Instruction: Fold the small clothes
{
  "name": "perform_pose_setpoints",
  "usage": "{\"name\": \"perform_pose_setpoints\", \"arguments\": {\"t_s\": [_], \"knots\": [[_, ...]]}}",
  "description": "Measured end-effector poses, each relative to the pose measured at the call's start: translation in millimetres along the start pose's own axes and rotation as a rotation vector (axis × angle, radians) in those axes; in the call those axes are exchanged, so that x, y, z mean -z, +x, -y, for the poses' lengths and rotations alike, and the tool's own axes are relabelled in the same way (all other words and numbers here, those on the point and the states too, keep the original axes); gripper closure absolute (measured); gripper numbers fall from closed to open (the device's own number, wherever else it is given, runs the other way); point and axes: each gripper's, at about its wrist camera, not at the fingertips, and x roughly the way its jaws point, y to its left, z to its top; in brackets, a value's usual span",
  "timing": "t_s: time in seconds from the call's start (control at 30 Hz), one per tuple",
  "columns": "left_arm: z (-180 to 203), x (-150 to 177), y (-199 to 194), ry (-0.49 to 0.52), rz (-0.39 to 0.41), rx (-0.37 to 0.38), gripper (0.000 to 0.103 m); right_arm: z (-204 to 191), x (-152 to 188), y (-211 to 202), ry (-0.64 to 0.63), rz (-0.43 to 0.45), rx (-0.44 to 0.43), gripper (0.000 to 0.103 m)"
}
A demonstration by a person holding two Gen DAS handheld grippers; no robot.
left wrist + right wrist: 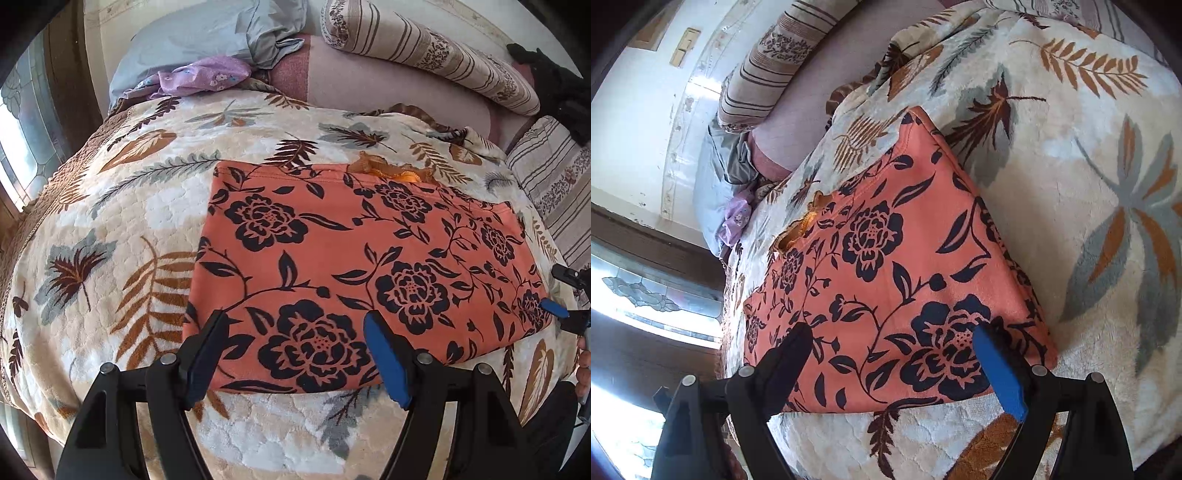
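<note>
An orange garment with a black flower print lies flat and folded into a rectangle on a cream leaf-patterned blanket. A frilly orange trim sticks out at its far edge. My left gripper is open and empty, just above the garment's near edge. My right gripper is open and empty over the garment at its near edge. The right gripper's fingers also show at the garment's right end in the left wrist view.
Striped pillows and a grey-blue pillow lie at the head of the bed, with a purple floral cloth beside them. A window is off the bed's side. The blanket spreads around the garment.
</note>
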Motion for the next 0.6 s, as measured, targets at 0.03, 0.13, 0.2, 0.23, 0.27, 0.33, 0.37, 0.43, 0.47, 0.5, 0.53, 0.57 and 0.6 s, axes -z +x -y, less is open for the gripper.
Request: {"name": "perform_pose_setpoints", "arguments": {"t_s": [0.03, 0.13, 0.2, 0.23, 0.27, 0.33, 0.37, 0.43, 0.47, 0.5, 0.53, 0.57, 0.6], "knots": [[5.5, -1.0, 4.4, 0.013, -0.001, 0.005, 0.025, -5.6, -5.0, 0.7, -0.018, -0.005, -0.010, 0.013], [20.8, -2.6, 26.5, 0.052, -0.035, -0.006, 0.025, -25.6, -23.1, 17.1, -0.069, -0.075, -0.060, 0.013], [25.9, -1.0, 41.0, 0.062, -0.068, -0.020, 0.025, -37.9, -34.9, 36.6, -0.103, -0.137, -0.092, 0.013], [26.5, 0.4, 46.6, 0.062, -0.082, -0.027, 0.025, -42.4, -41.2, 48.9, -0.116, -0.173, -0.099, 0.013], [26.6, 1.7, 50.6, 0.063, -0.088, -0.036, 0.025, -45.6, -47.8, 62.7, -0.123, -0.209, -0.100, 0.013], [27.6, 3.6, 52.2, 0.077, -0.077, -0.045, 0.024, -45.6, -62.8, 90.5, -0.120, -0.266, -0.091, 0.013], [28.3, 4.5, 52.4, 0.085, -0.075, -0.047, 0.023, -43.1, -71.8, 102.2, -0.113, -0.275, -0.078, 0.013], [29.5, 6.2, 52.6, 0.102, -0.074, -0.049, 0.023, -33.6, -96.2, 116.3, -0.075, -0.244, -0.069, 0.013], [29.4, 6.8, 52.9, 0.108, -0.074, -0.048, 0.022, -26.7, -109.9, 118.7, -0.034, -0.214, -0.079, 0.013], [28.9, 7.1, 52.8, 0.107, -0.074, -0.045, 0.022, -19.5, -124.6, 118.8, 0.007, -0.177, -0.079, 0.013], [28.1, 7.2, 53.0, 0.103, -0.074, -0.041, 0.022, -11.8, -137.6, 117.1, 0.038, -0.134, -0.058, 0.013], [27.4, 7.4, 53.1, 0.101, -0.074, -0.037, 0.021, -3.5, -149.5, 114.7, 0.064, -0.092, -0.044, 0.013], [26.9, 7.2, 53.7, 0.100, -0.074, -0.034, 0.020, 6.3, -159.9, 113.3, 0.108, -0.064, -0.046, 0.013]]}}
